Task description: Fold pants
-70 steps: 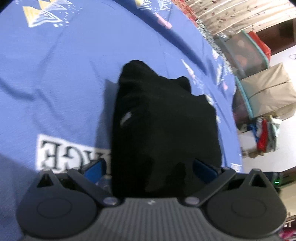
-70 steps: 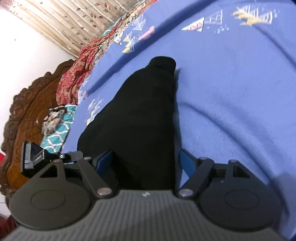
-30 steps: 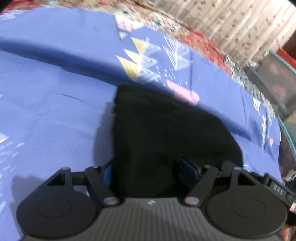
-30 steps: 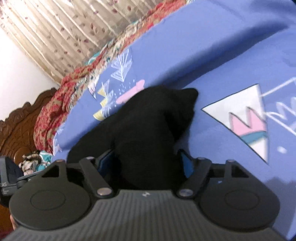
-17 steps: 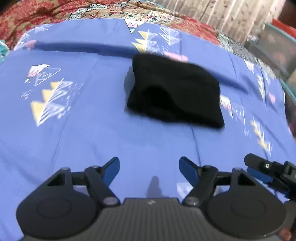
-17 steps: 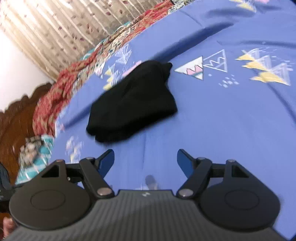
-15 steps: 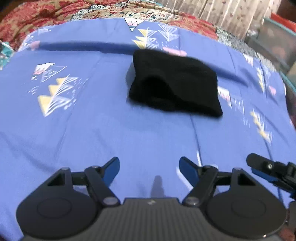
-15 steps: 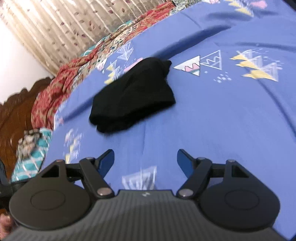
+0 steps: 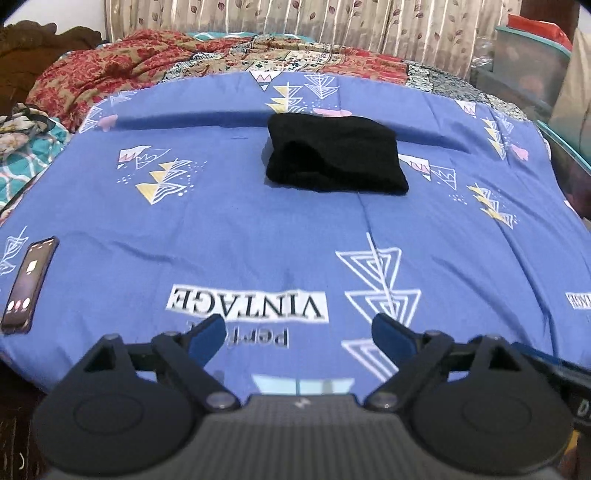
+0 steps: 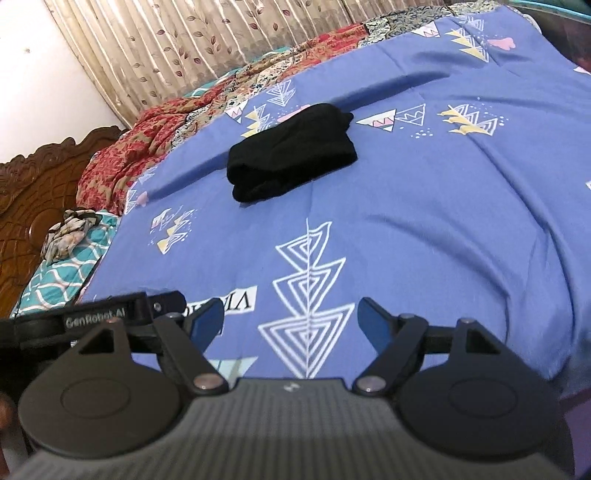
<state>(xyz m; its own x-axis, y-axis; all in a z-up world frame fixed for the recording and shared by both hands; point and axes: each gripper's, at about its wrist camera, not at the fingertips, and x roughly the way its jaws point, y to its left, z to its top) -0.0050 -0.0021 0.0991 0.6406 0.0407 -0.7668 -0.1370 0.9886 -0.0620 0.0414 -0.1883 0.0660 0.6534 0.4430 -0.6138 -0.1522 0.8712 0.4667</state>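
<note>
Pants [image 9: 334,158] sit folded into a compact black bundle, upper centre of frame, on the blue printed bedsheet [image 9: 258,236]; fold looks done. Left gripper [image 9: 299,338] and right gripper [image 10: 290,319] both opening wide, nothing between jaws, well apart from bundle. Phone [image 9: 27,280] at left edge; curtain [image 9: 332,22] behind.

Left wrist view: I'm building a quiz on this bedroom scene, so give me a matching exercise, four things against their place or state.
Things:
1. black pants
2. phone
3. red patterned blanket
4. left gripper

Place or state:
A. flat at the blue bedsheet's left edge
B. bunched at the far end of the bed
C. folded into a bundle on the sheet
D. nothing between its blue pads

Pairs: 1-C, 2-A, 3-B, 4-D
</note>
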